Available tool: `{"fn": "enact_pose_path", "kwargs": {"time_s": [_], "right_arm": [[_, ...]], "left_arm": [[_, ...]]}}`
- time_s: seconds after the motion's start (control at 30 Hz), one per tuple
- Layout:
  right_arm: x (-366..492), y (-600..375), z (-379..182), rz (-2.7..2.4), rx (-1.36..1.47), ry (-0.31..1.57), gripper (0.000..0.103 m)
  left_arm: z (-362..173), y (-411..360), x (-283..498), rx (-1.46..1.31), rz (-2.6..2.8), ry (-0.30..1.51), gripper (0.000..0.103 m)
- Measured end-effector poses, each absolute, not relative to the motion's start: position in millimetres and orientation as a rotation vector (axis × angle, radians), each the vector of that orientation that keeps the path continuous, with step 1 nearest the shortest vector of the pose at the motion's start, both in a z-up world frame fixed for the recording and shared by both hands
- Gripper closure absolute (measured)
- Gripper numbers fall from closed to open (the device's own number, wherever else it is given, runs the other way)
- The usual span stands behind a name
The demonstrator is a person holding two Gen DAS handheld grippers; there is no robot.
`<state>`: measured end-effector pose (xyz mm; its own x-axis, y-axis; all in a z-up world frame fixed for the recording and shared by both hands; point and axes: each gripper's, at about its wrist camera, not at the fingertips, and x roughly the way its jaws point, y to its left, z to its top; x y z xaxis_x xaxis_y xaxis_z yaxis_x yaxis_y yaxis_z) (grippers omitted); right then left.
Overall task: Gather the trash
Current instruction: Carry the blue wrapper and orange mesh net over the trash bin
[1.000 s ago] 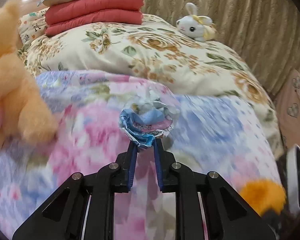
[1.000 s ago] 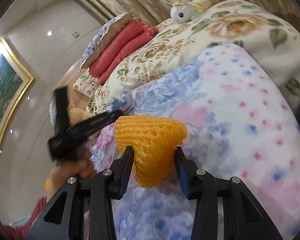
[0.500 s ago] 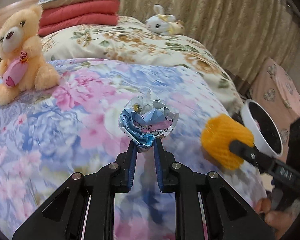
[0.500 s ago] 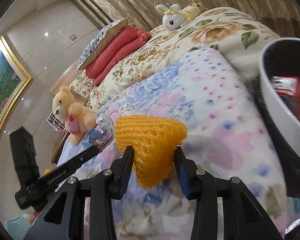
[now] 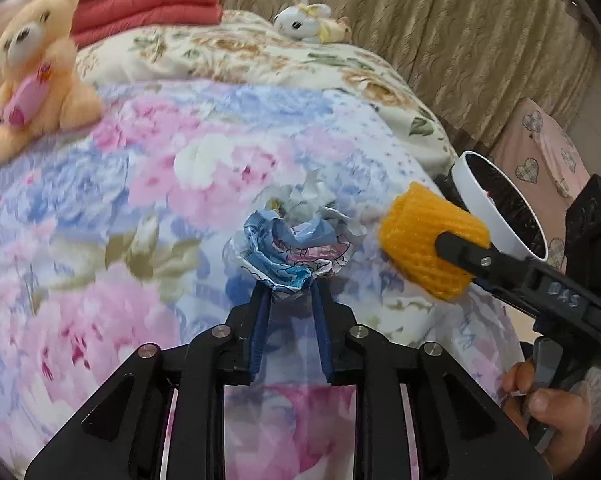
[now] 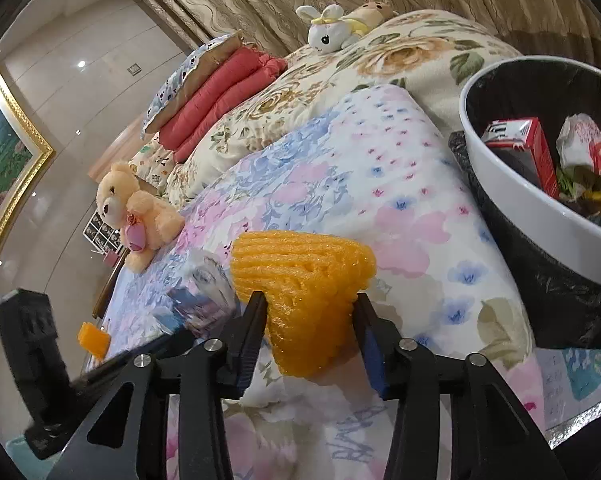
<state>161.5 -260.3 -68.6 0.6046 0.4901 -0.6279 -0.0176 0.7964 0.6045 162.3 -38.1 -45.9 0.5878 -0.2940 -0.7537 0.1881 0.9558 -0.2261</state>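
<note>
My left gripper (image 5: pixel 287 294) is shut on a crumpled blue and pink wrapper (image 5: pixel 290 246) and holds it above the flowered bedspread. My right gripper (image 6: pixel 310 306) is shut on an orange foam fruit net (image 6: pixel 302 276), which also shows at the right of the left wrist view (image 5: pixel 432 240). A white-rimmed trash bin (image 6: pixel 512 200) with a black liner stands beside the bed, just right of the orange net. It holds a red carton (image 6: pixel 520 152) and other rubbish. The bin also shows in the left wrist view (image 5: pixel 500 208). The wrapper shows blurred in the right wrist view (image 6: pixel 206 294).
A peach teddy bear (image 5: pixel 36 68) sits on the bed at the left. A white bunny toy (image 5: pixel 304 20) lies on the floral duvet at the back. Red folded blankets (image 5: pixel 148 4) are stacked by the headboard. A small orange scrap (image 6: pixel 94 338) lies at the bed's left side.
Both grippers have swung toward the bin with their loads. The bin has grown larger in the right wrist view, and the orange net now sits close to the wrapper.
</note>
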Motion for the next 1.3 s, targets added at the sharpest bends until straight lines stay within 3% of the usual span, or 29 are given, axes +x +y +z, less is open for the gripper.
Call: {"fn": "enact_pose_path", "kwargs": {"time_s": [0.03, 0.17, 0.23, 0.3, 0.37, 0.4, 0.43, 0.67, 1.3], "right_arm": [[160.3, -260.7, -69.3, 0.311, 0.6, 0.881, 0.037], [160.0, -262.0, -70.4, 0.301, 0.609, 0.881, 0.035], [160.2, -261.9, -70.7, 0.3, 0.603, 0.879, 0.035], [162.0, -260.0, -71.1, 0.295, 0.589, 0.881, 0.036], [163.3, -257.7, -70.9, 0.296, 0.579, 0.881, 0.045], [163.2, -256.1, -70.5, 0.294, 0.569, 0.882, 0.049], [162.7, -254.9, -69.8, 0.292, 0.562, 0.881, 0.053], [152.1, -258.0, -64.3, 0.288, 0.564, 0.845, 0.06], [122.5, -303.2, -35.9, 0.232, 0.599, 0.754, 0.061]], "left_arm": [[-46.9, -35.9, 161.7, -0.14, -0.283, 0.906, 0.079], [-43.9, -30.6, 159.8, -0.169, -0.265, 0.891, 0.046], [-42.1, -29.0, 161.4, -0.186, -0.265, 0.886, 0.042], [-42.0, -30.4, 166.1, -0.19, -0.269, 0.882, 0.042], [-43.7, -34.2, 170.2, -0.161, -0.255, 0.871, 0.044], [-45.4, -36.3, 172.5, -0.146, -0.249, 0.872, 0.05], [-49.5, -38.9, 175.3, -0.14, -0.262, 0.885, 0.069], [-48.4, -43.0, 169.4, -0.115, -0.282, 0.877, 0.074], [-16.6, -80.0, 145.8, -0.09, -0.391, 0.826, 0.077]]}}
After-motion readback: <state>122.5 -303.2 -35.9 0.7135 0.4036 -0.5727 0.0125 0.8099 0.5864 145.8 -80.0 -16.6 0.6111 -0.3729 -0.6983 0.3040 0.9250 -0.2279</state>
